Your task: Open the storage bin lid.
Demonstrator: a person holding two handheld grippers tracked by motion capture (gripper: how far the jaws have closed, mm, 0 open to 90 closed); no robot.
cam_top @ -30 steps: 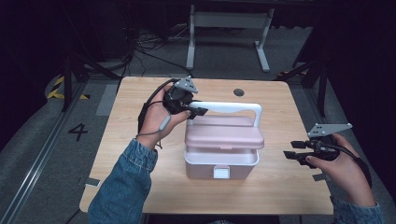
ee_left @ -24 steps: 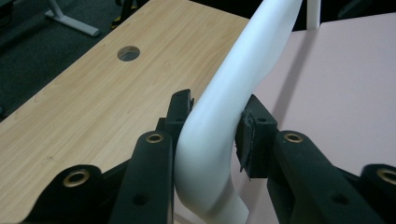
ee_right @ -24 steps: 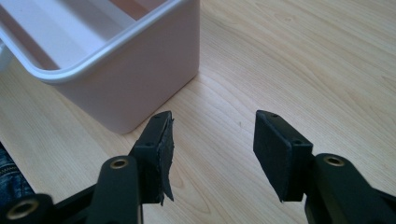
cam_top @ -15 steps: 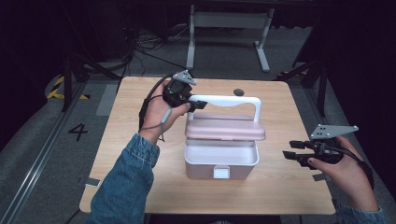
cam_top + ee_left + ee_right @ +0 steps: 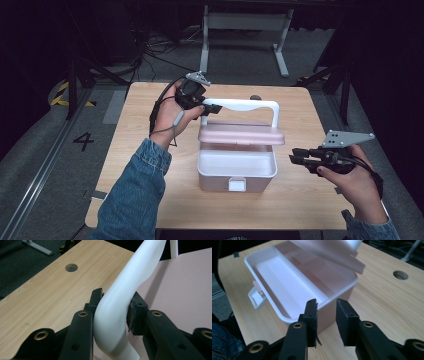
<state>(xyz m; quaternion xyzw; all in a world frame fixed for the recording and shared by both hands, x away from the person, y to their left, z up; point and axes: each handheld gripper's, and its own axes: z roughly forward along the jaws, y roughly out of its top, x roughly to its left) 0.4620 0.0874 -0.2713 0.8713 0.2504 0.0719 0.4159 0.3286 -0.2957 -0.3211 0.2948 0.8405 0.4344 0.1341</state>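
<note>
Lid-lifting step, as we read it: pink storage box (image 5: pixel 237 167) sits mid-bench (image 5: pixel 150 150), its lid (image 5: pixel 241 134) raised partway by the white handle (image 5: pixel 240 105).

Left gripper (image 5: pixel 212 108) is clamped on the handle's left bend; in the left gripper view both pads press the white plastic (image 5: pixel 112 315) squarely, with no gap. To do this well we judge the hand should swing along the lid's hinge arc rather than pull straight up, or the light base may tip or slide. The grip sits near a corner of the handle, so a twist could skew the lid; keeping the wrist level ought to help.

Right gripper (image 5: pixel 300 157) hangs just off the box's right side, touching nothing. Its jaws have just been closing and now stand partly apart with nothing between them. We would bring it against the base wall to steady the box if it starts to shift.

Views compared: the high view gives the layout, both hands and the lid's tilt. The left gripper view settles pad contact, and shows a round cable hole (image 5: pixel 71 267) in the bench. The right gripper view (image 5: pixel 325 312) looks into the box: the interior (image 5: pixel 287 282) looks bare, and the front latch (image 5: pixel 257 298) hangs loose.
</note>
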